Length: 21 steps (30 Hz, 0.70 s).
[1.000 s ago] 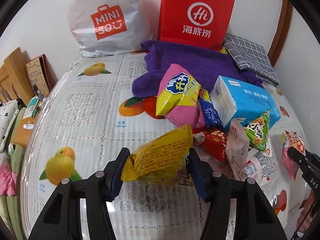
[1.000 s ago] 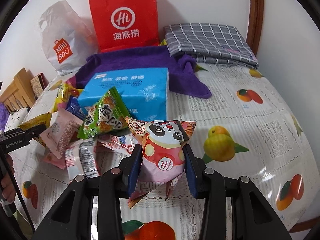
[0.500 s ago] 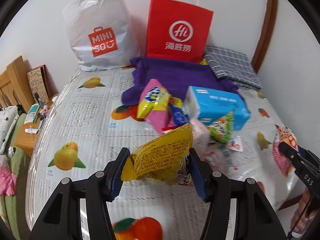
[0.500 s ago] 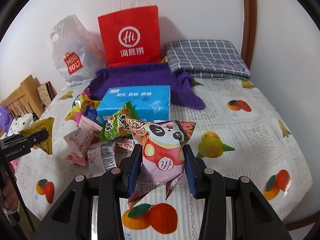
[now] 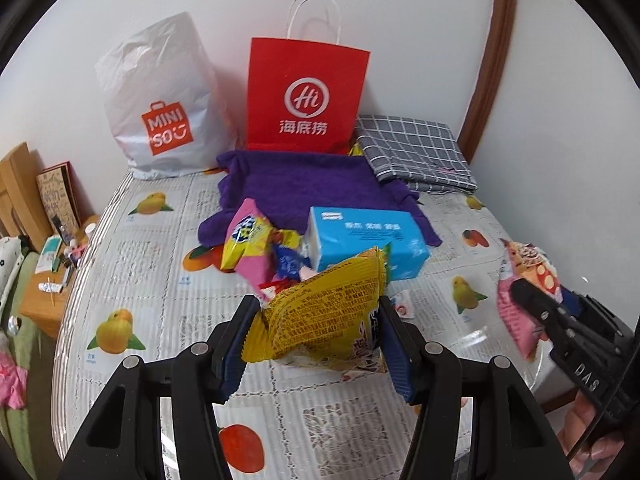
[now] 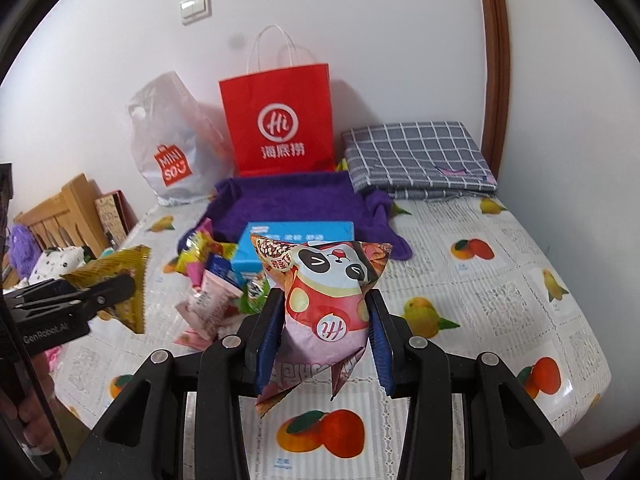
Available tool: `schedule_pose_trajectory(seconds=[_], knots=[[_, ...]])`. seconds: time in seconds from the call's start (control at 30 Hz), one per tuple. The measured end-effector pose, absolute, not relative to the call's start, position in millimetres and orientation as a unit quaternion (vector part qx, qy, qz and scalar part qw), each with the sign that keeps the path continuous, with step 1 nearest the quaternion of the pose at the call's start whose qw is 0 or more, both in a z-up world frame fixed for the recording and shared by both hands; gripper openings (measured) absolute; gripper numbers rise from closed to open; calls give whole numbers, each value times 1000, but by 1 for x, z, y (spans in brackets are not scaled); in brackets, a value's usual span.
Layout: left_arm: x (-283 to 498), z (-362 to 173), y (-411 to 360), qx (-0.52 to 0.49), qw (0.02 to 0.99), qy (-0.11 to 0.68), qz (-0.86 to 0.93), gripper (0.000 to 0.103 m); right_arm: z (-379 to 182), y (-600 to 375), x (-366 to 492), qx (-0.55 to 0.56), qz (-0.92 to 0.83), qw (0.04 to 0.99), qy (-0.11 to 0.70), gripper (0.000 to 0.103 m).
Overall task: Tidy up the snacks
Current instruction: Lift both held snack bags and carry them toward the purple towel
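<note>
My left gripper (image 5: 316, 344) is shut on a yellow snack bag (image 5: 328, 316), held above the table's front; it also shows in the right wrist view (image 6: 120, 284). My right gripper (image 6: 324, 332) is shut on a pink panda snack bag (image 6: 326, 288), held up over the front right; that bag shows in the left wrist view (image 5: 524, 280). A pile of several snack packets (image 6: 208, 276) lies mid-table beside a blue tissue pack (image 5: 364, 240). A red paper bag (image 5: 304, 96) and a white Miniso plastic bag (image 5: 164, 100) stand at the back wall.
A purple towel (image 5: 304, 184) lies behind the pile and a folded grey checked cloth (image 5: 416, 152) sits at the back right. The fruit-print tablecloth (image 5: 152, 272) covers the table. A wooden chair and bedside clutter (image 5: 44, 240) stand off the left edge.
Both grippers have pulled back and up from the pile with their bags, so the table and the bags at the wall look farther away.
</note>
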<state>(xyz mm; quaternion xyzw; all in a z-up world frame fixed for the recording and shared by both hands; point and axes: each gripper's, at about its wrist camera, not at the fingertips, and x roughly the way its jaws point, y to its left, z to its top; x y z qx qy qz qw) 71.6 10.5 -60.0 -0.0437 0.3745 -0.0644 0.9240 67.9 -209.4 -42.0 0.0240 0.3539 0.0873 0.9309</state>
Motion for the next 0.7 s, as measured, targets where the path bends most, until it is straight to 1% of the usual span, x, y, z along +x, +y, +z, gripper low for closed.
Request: schedule_pose_trajectory(seconds=[0.33,0.7], knots=[[71,-47,-4,-28,928,365,-73,56,-41,-209,66,29,94,929,357,41],[90,-55,8,-44,921,376,-88,56,-39,-201,68,15,80,930,357,41]])
